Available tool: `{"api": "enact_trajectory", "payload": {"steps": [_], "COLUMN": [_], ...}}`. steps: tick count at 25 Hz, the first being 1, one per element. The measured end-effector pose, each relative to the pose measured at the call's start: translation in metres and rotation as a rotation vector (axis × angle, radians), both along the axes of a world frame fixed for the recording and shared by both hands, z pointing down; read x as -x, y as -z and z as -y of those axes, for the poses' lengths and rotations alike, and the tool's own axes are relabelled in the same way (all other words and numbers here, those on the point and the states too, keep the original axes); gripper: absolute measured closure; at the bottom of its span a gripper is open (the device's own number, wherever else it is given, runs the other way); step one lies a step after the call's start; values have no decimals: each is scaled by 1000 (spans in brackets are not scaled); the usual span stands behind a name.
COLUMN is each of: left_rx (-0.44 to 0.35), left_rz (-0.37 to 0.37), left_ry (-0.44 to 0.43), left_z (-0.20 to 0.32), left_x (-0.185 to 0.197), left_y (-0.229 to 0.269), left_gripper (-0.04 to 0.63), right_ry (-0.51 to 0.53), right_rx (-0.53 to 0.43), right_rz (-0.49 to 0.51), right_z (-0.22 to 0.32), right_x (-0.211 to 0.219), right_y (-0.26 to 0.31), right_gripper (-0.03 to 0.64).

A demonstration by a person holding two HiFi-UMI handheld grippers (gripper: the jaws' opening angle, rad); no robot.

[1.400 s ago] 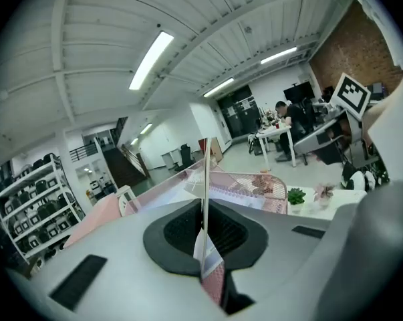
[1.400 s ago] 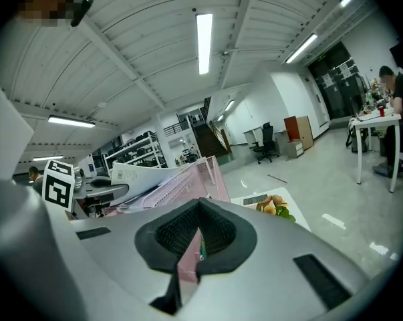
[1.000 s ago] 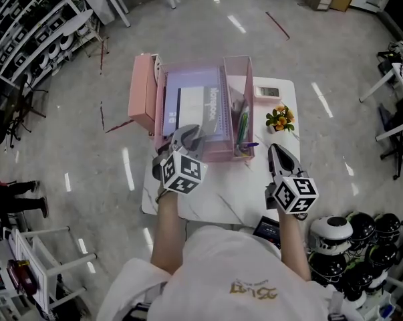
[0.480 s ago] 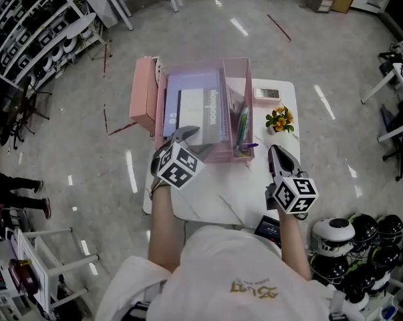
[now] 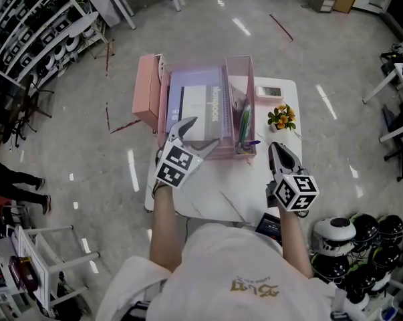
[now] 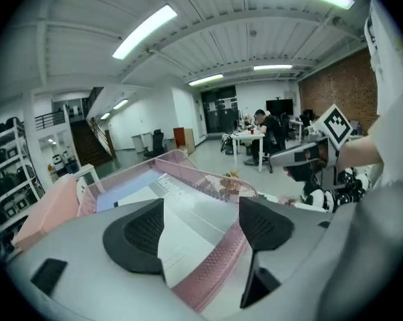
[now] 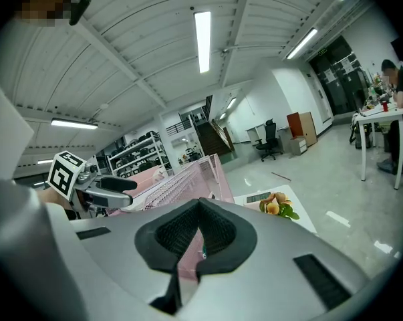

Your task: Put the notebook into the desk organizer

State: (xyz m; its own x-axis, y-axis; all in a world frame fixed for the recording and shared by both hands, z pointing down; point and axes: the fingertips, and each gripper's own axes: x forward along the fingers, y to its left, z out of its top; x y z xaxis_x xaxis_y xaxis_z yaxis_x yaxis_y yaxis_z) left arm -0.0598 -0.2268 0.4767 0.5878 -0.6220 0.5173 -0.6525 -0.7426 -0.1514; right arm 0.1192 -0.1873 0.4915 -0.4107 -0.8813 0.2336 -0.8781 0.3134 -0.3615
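Left gripper (image 5: 200, 134) is opening its jaws, pads clear of the notebook (image 5: 200, 112), which lies flat in the pink organizer (image 5: 162, 105). Best drawn straight back, clear of the mesh rim. Right gripper (image 5: 277, 151) hangs closed, empty, above the table (image 5: 208, 196).

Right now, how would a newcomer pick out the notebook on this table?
On the white table, find the pink mesh desk organizer at the far edge. The notebook lies in its wide left compartment, with a pale grey-and-white cover, unlike the pens in the narrow right compartment.
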Motion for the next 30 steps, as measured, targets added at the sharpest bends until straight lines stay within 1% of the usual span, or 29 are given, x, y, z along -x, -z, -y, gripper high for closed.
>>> {"api": "enact_trajectory", "payload": {"steps": [3,5,6,8,9,10,12,13,15,19,22,30], "left_rx": [-93,-148,-162,-154,-142,-136,-132,-121,-94,-81,-74,-59], "left_rz": [-76,-110,-140,-230,-286,-342,-429,-453,-468,-454,-441,-444], "left_ry": [101,177,208,262,287,312,359,375,397,414,405,380], "left_z": [-2,-6,-8,-16,-20,-24,-31,-33,-36,-40,-41,-39], "left_x": [6,13,15,17,19,22,30,34,39,44,42,34], "left_y": [16,26,30,37,39,42,44,42,36,29,27,24], "left_gripper": [279,375,406,451,534,565,578,578,578,578,580,578], "right_ry": [28,50,59,75,83,90,104,108,110,113,113,114], "right_rx": [-23,-41,-49,-63,-70,-77,-90,-96,-104,-111,-109,-108], "right_rz": [-46,-89,-101,-111,-116,-120,-127,-127,-128,-133,-141,-149], "right_z": [-2,-3,-3,-4,-5,-6,-7,-7,-7,-7,-7,-5], "right_x": [7,13,17,23,25,28,34,37,39,42,43,41], "right_y": [4,7,8,10,12,13,16,18,20,22,21,22], "right_gripper": [607,607,607,607,607,607,607,607,607,607,607,607]}}
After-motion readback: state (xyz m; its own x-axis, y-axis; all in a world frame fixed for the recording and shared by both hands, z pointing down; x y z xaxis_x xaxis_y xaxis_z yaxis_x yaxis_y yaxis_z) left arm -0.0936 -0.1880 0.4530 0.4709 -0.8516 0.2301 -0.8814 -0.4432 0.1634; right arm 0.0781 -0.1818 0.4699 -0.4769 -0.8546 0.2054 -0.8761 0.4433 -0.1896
